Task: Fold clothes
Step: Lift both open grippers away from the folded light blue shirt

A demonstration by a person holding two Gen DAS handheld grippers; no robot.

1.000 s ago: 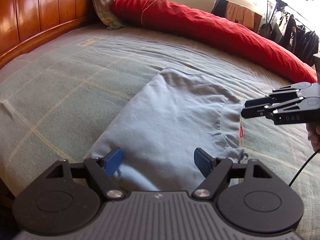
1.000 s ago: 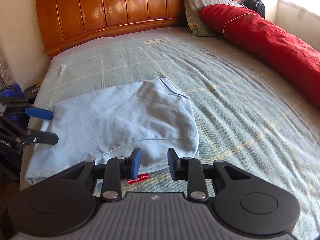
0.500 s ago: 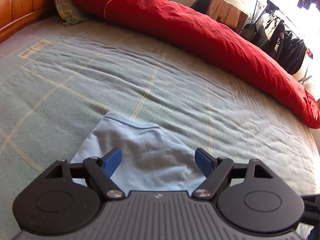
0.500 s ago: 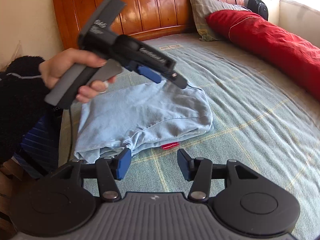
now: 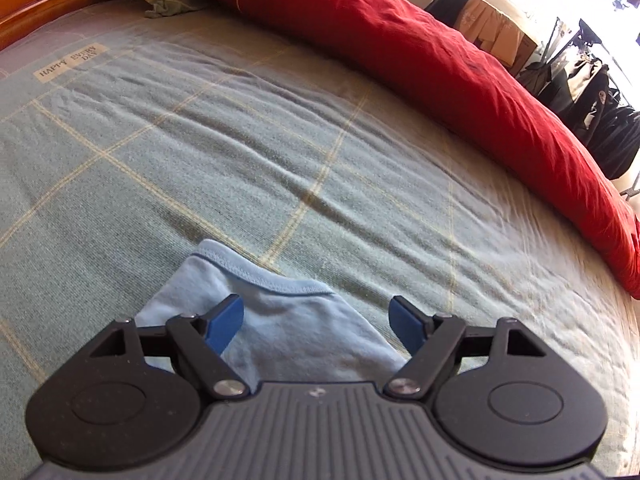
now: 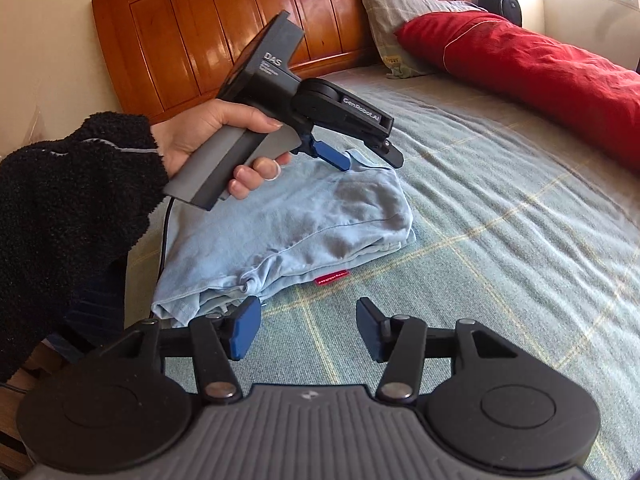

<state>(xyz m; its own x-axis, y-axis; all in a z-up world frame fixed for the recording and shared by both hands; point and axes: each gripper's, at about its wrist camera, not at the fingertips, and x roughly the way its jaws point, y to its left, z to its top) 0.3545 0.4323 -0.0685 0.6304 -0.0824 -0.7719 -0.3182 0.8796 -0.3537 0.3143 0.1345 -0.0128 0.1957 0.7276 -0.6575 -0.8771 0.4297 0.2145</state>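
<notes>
The left gripper (image 5: pixel 318 318) has its blue fingers (image 5: pixel 224 322) wide apart, poised over the far corner of a folded light blue shirt (image 5: pixel 280 332) and clamped on nothing. A second ago these fingers hovered over the shirt's near end; they now frame the stitched hem corner furthest up the bed.

In the right wrist view, the right gripper (image 6: pixel 308 330) has just been opening its fingers (image 6: pixel 244 330). They stand apart with only bedspread between them, one pad just beside the bunched near edge of the shirt, not pressing it. A hand (image 6: pixel 216 136) in a fuzzy black sleeve (image 6: pixel 76 196) holds the left gripper above the shirt's far end.

The shirt lies in a thick folded bundle near the edge of the bed (image 6: pixel 520 216), a small red tag (image 6: pixel 330 278) poking out from its lower edge. Beyond lie a checked green bedspread, a long red duvet (image 6: pixel 540 68), a pillow (image 6: pixel 384 12) and a wooden headboard (image 6: pixel 200 40).

The right gripper's release suggests one fold is finished. Both grippers seem to be lining up for another fold or a tidy of the loose near edge.
</notes>
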